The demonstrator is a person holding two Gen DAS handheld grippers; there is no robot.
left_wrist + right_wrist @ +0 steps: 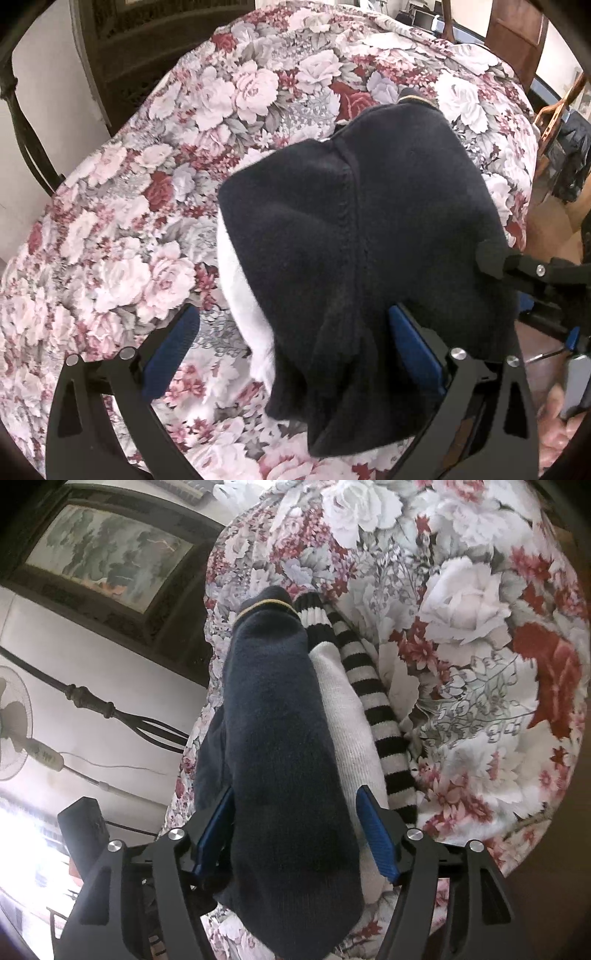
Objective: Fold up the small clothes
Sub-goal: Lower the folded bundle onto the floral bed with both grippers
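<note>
Left gripper [291, 354]: it points steeply down over the flowered bedspread [155, 229]. Its two blue-padded fingers [170, 354] stand wide apart. The dark sock [362, 236] hangs partly between them and drapes against the right pad; the left pad is well clear of any cloth, so nothing is clamped.

Right gripper [295, 838]: it points down at a shallower angle along the length of the dark sock [280, 746]. Its fingers [376, 834] stand apart on either side of the sock. The left pad lies just beside or against the fabric; a gap shows at the right pad. Whether the pads press on the sock cannot be told.

Location of the clothes: the dark sock lies on the bedspread [480, 627], on top of a white sock [351, 716]. A black-and-white striped sock [373, 694] lies just to the right of the white one.

Hidden or cut off: the near end of the dark sock runs under the right gripper and out of the frame. Most of the white sock [240, 288] is covered.

Differences between views: only the right wrist view shows the striped sock, a framed picture [107, 554] and a fan [14, 727]. Only the left wrist view shows the right gripper [524, 269] from outside, at the dark sock's right edge, and part of a hand [557, 424] at the lower right
</note>
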